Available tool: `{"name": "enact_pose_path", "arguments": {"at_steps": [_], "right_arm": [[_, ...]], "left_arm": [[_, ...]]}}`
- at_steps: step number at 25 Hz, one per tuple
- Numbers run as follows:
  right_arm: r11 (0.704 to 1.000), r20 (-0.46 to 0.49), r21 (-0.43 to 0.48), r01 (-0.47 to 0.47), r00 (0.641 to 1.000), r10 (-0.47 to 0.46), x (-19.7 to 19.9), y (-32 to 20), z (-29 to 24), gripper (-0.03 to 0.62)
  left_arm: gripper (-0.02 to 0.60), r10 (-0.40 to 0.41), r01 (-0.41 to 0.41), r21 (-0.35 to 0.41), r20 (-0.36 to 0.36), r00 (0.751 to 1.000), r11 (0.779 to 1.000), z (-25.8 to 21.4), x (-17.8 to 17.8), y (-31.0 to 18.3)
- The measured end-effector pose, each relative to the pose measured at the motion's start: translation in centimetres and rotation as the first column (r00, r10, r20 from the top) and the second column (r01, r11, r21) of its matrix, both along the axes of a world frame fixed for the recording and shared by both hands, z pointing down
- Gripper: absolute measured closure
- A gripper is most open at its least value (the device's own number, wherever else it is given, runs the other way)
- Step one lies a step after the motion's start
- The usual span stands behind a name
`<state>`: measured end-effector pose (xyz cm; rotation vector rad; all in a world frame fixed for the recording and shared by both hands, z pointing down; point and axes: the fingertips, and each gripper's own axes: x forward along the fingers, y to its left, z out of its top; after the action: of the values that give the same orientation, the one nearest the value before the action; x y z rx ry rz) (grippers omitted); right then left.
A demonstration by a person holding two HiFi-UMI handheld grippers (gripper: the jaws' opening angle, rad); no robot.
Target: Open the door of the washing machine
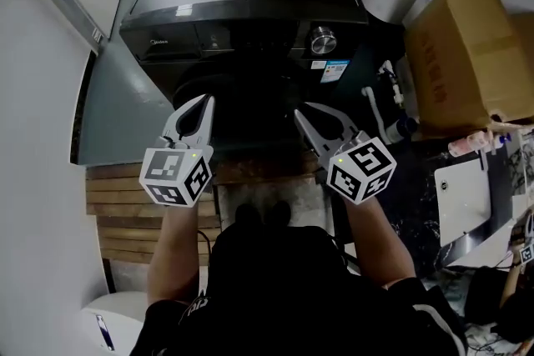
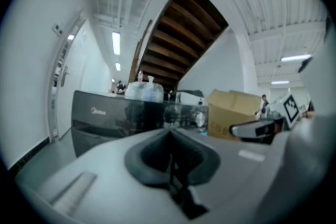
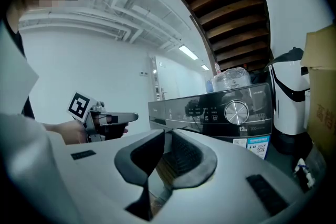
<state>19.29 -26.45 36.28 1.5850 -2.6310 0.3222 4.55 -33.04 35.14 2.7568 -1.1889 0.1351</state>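
The dark front-loading washing machine (image 1: 242, 12) stands directly ahead of both grippers, its round door (image 1: 242, 108) low on its front, below the control knob (image 1: 324, 38). The left gripper (image 1: 204, 102) is in front of the machine's left half, jaws pressed together on nothing. The right gripper (image 1: 302, 111) is before its right half, jaws a narrow slit apart and empty.

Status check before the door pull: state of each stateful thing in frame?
washing machine door: looks closed, neither gripper on it
left gripper: shut, empty
right gripper: jaws slightly apart, nothing between them
ceiling light: on
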Motion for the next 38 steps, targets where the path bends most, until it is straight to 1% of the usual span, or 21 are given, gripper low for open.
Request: {"name": "enact_pose_path", "arguments": {"at_steps": [2,4,5,8,10,13,15,22,25,28,32,38], "right_arm": [[0.999,-0.02,-0.018,-0.028,0.999,0.027,0.5,-0.8,0.7,0.544],[0.997,-0.034,-0.055,-0.053,0.998,0.051,0.9,-1.4,2.2,0.521],[0.995,-0.039,-0.078,-0.057,0.998,0.054,1.0,-1.7,3.0,0.502],[0.989,-0.062,-0.131,-0.069,0.996,0.061,1.7,-2.6,5.1,0.497],[0.984,-0.09,-0.155,-0.086,0.993,0.072,2.3,-3.4,6.2,0.488],[0.978,-0.119,-0.186,-0.095,0.99,0.074,3.0,-4.8,7.6,0.442],[0.975,-0.135,-0.202,-0.088,0.989,0.061,3.4,-5.5,8.4,0.416],[0.967,-0.214,-0.242,-0.081,0.976,0.028,5.8,-8.2,10.8,0.399],[0.958,-0.25,-0.281,-0.063,0.968,-0.01,6.5,-9.5,12.7,0.392],[0.944,-0.299,-0.328,-0.045,0.953,-0.059,7.1,-10.5,14.6,0.368],[0.928,-0.332,-0.373,-0.027,0.937,-0.106,7.4,-11.4,15.9,0.368],[0.916,-0.363,-0.401,-0.014,0.921,-0.145,7.4,-11.9,17.1,0.368]], "left_arm": [[0.574,0.005,-0.005,-0.001,-0.009,1.0,1.0,-0.2,0.1,-1.0],[0.574,0.017,-0.017,-0.006,-0.01,1.0,1.0,0.1,0.3,-1.7],[0.574,0.025,-0.025,-0.008,-0.004,1.0,1.0,0.3,0.4,-2.0],[0.574,0.063,-0.063,-0.019,0.018,0.998,0.998,1.4,1.1,-2.8],[0.574,0.084,-0.083,-0.037,0.018,0.996,0.996,2.3,1.5,-3.3],[0.574,0.093,-0.092,-0.067,0.008,0.996,0.994,3.5,2.1,-4.1],[0.574,0.102,-0.101,-0.077,0.01,0.995,0.992,4.1,2.5,-4.3],[0.574,0.132,-0.128,-0.106,0.023,0.991,0.986,5.6,3.9,-4.7],[0.574,0.138,-0.134,-0.125,0.028,0.99,0.983,6.4,4.3,-4.7],[0.574,0.142,-0.137,-0.14,0.028,0.989,0.981,6.6,4.6,-4.5],[0.574,0.139,-0.134,-0.15,0.029,0.99,0.98,6.6,4.6,-4.2],[0.574,0.133,-0.126,-0.164,0.034,0.991,0.978,7.0,4.3,-3.8]]}}
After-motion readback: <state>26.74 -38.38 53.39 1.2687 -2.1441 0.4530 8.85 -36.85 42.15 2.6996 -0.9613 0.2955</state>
